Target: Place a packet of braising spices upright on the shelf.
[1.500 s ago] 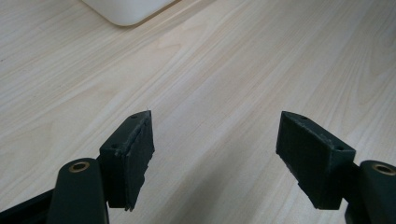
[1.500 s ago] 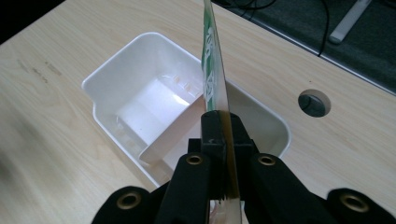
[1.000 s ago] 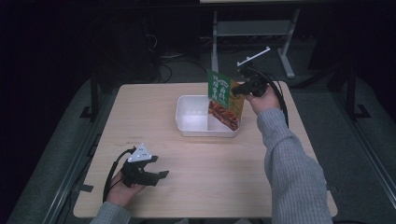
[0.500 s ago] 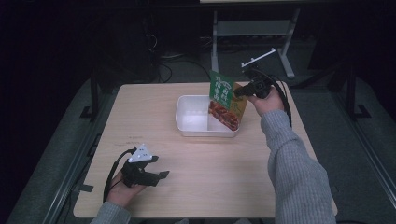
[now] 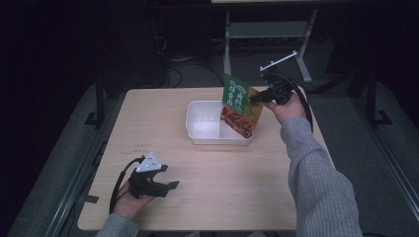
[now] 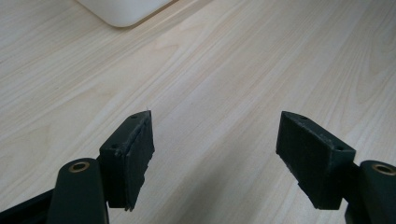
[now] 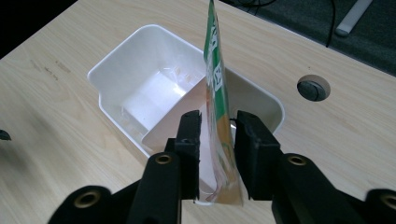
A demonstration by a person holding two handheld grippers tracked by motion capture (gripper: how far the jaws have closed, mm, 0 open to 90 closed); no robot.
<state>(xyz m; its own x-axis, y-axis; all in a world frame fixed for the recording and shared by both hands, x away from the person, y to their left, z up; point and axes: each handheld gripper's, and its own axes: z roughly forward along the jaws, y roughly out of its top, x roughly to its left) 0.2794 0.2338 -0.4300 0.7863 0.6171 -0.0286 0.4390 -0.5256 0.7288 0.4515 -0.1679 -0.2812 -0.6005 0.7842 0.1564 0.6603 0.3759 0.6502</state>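
With the right tongs point(image 7: 217, 122) just opening, pads barely clear of the upright food pouch point(image 7: 215, 88) in the white tub point(image 7: 116, 60), it could topple over the rim onto the surface point(image 5: 163, 118); the left tongs point(image 6: 215, 140) rested spread and empty.

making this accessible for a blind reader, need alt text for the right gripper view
A flat green and orange food pouch stands edge-on between the right gripper's two black jaws, which have just been opening and show gaps on both sides of it. Its lower end hangs into a white rectangular plastic bin on a pale wooden table.
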